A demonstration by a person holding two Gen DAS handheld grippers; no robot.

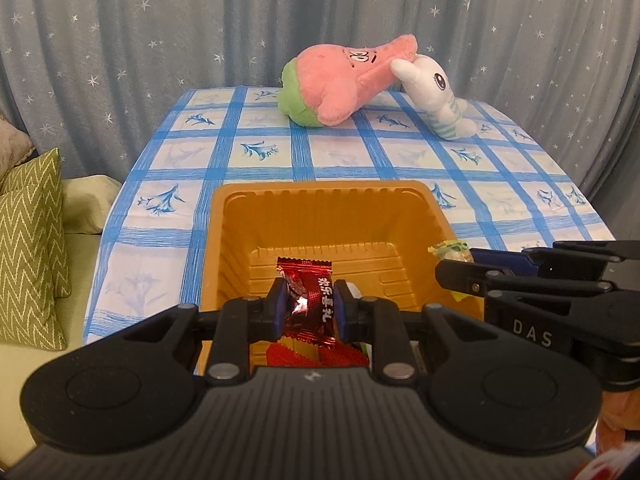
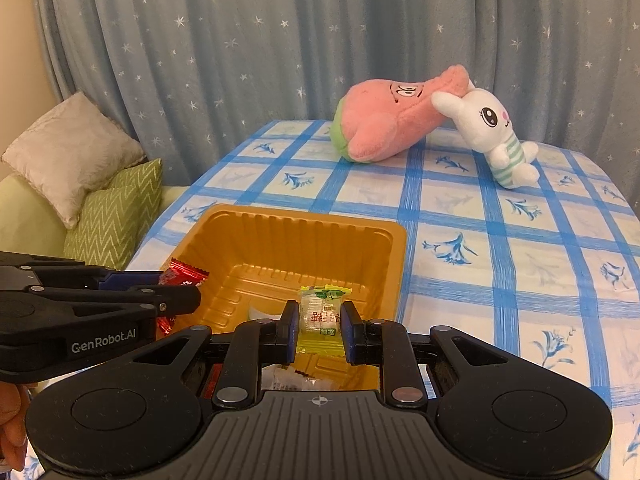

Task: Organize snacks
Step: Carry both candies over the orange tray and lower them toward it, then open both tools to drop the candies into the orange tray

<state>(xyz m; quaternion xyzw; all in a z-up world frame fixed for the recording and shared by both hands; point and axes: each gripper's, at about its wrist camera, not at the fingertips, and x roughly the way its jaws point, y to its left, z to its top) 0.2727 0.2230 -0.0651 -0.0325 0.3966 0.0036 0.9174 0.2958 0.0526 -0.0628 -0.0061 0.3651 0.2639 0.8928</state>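
An orange plastic tray (image 1: 320,204) (image 2: 304,224) stands on the near part of the blue checked tablecloth. My left gripper (image 1: 310,306) is shut on a red foil candy (image 1: 308,296) and holds it over the tray's near side; it also shows in the right wrist view (image 2: 180,280). My right gripper (image 2: 320,326) is shut on a yellow-green clear candy (image 2: 322,316) over the tray's near right part. It shows in the left wrist view (image 1: 456,258) at the tray's right rim with its candy (image 1: 450,249). Other wrapped snacks (image 1: 316,354) lie in the tray below the grippers.
A pink plush toy (image 1: 340,84) (image 2: 396,120) and a white rabbit plush (image 1: 436,96) (image 2: 496,136) lie at the table's far side. Green cushions (image 1: 32,240) (image 2: 116,216) sit on a sofa left of the table. A star-print curtain (image 2: 280,40) hangs behind.
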